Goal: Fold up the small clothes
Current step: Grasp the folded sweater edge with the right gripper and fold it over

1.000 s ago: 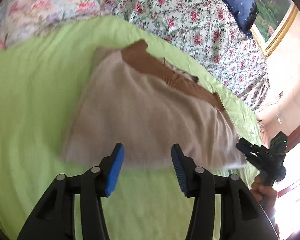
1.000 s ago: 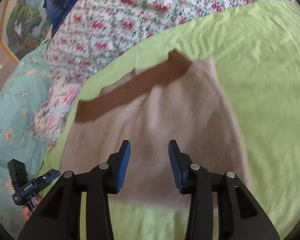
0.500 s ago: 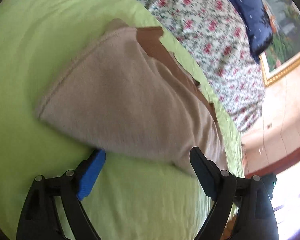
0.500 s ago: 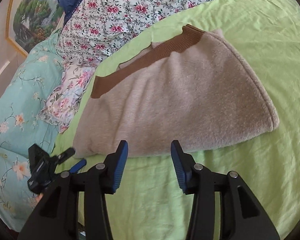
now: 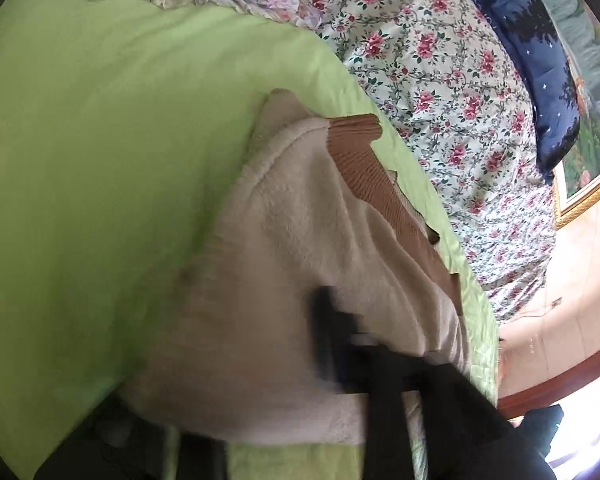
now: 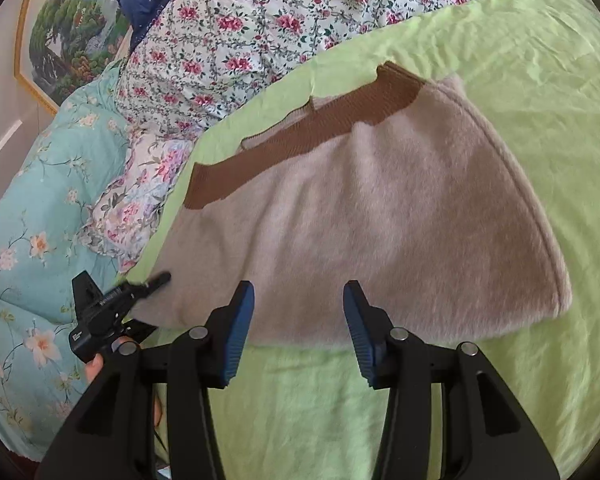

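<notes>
i'm holding my right gripper (image 6: 298, 332) wide open just over the near hem of the beige fleece garment (image 6: 380, 216), gripping nothing. my left gripper (image 6: 156, 280) is pressing into the garment's left corner; its view is blurred, so i can't tell its opening. the garment is lying folded mid green sheet (image 6: 540, 60), brown ribbed band (image 6: 300, 136) toward the floral quilt (image 6: 260, 20).
</notes>
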`<state>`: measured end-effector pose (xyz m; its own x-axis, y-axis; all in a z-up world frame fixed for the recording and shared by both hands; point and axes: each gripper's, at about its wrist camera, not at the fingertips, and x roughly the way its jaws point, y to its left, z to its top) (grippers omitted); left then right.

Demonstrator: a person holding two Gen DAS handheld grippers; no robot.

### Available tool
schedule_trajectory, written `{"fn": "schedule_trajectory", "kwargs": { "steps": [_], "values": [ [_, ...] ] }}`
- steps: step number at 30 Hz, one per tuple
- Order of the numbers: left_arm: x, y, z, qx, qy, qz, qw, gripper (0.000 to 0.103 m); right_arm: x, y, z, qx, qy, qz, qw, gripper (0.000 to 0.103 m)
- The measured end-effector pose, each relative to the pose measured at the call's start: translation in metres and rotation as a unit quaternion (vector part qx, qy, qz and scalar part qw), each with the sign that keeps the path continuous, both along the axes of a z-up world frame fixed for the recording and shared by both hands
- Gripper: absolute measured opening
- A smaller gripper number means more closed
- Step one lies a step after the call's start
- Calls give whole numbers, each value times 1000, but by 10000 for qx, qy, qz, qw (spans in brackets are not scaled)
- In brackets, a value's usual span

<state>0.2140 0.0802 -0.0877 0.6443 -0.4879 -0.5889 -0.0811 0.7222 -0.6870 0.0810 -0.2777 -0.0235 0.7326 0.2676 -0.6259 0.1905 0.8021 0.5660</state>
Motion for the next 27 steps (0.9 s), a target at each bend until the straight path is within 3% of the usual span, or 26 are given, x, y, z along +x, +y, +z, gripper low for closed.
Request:
{"fn": "schedule_trajectory", "kwargs": {
  "steps": [2, 7, 9, 12, 15, 19, 21, 23, 27],
  "values": [
    [-1, 5, 3, 28, -102, 26, 9999, 8, 5, -6, 1, -29, -30, -24, 10000, 48],
    [-9, 6, 21, 437, -355, -59, 9984, 6, 14, -24, 10, -61, -86, -95, 9999, 48],
    [-13, -10, 40, 907, -619, -232, 9937, 6, 18, -29, 13, -81, -72, -50, 9999, 48],
    [-17, -38, 73, 1180, -1123, -564, 9850, 6, 21, -33, 16, 12, -89, -41, 10000, 48],
    [-20, -82, 102, 1530, -1546, -1044, 9705, 6, 30, -44, 20, 289, -130, 52, 9995, 48],
    [-28, -144, 113, 1808, -1857, -1670, 9513, 7, 52, -59, 22, 911, -180, 284, 9953, 50],
    [-31, -174, 107, 2017, -1892, -1953, 9409, 7, 66, -60, 20, 1213, -198, 485, 9912, 66],
    [-34, -203, 95, 2333, -1865, -2185, 9290, 7, 82, -60, 15, 1633, -212, 722, 9837, 73],
    [-39, -236, 72, 2587, -1734, -2555, 9153, 7, 114, -52, 3, 1891, 0, 967, 9772, 76]
  ]
}}
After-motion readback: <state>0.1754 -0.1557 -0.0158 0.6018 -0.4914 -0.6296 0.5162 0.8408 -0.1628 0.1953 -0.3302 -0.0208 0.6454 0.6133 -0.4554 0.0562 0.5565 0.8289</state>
